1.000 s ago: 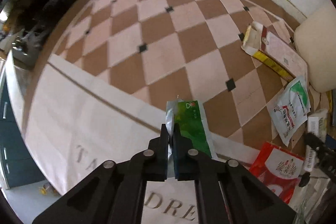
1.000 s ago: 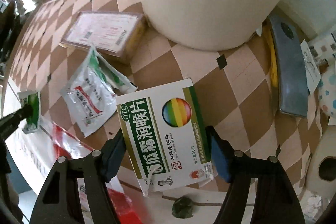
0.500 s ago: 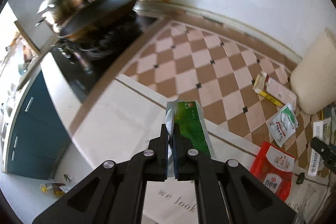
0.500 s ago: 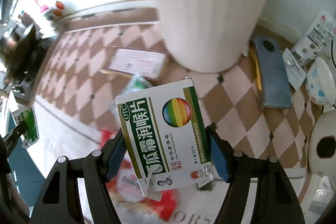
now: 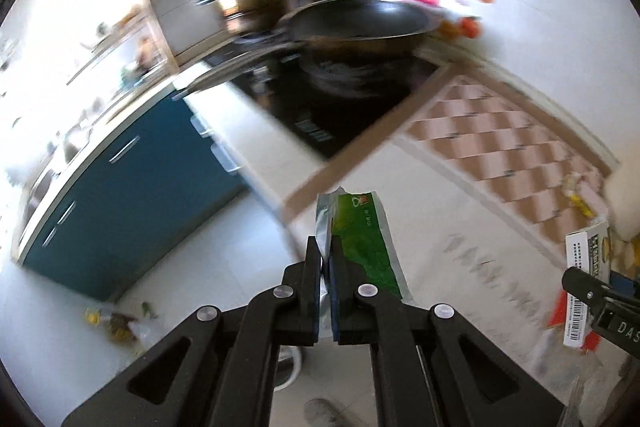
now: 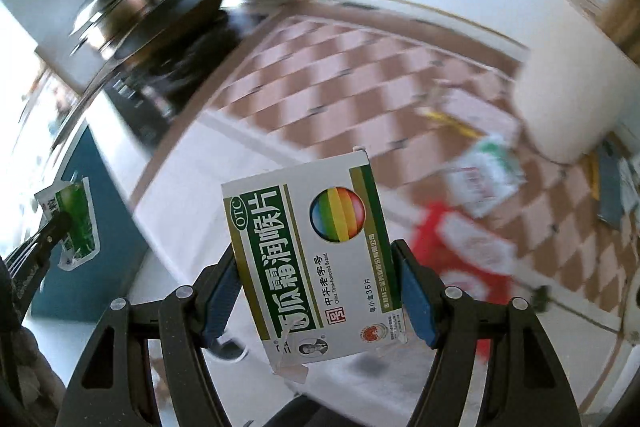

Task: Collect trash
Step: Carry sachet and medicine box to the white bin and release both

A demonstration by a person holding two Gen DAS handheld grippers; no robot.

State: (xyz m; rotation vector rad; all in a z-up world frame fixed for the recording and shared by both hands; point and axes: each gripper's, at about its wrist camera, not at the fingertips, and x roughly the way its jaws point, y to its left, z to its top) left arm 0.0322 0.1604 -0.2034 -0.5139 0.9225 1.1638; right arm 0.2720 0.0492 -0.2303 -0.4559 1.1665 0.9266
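Two items of trash are held clear above the counter (image 6: 256, 163), one in each hand-held gripper. The right hand-held gripper (image 6: 316, 279) is clamped across a white and green medicine box (image 6: 312, 255), its blue pads (image 6: 416, 307) pressing both long sides. The box reads "OTC" in an oval, large Chinese characters on a green band, "China Time-honored Brand" and "36", beside a rainbow-striped disc; torn tape hangs from its near end. The left hand-held gripper (image 5: 325, 255) is closed tight on a green and silver sachet (image 5: 360, 239), pinching its silver edge; a small red and white logo sits at the sachet's far end, the print too small to read. In the right view the sachet (image 6: 74, 219) hangs left of the box, over a blue cabinet (image 6: 92, 227).

Right of the box, on the counter's checkered cloth (image 6: 360, 67), lie a red packet (image 6: 460, 239) and a white and green packet (image 6: 486, 179), both blurred. Beyond the box, a dark wok (image 6: 180, 7) holds nothing visible. In the left view the box's (image 5: 588, 267) barcode shows.
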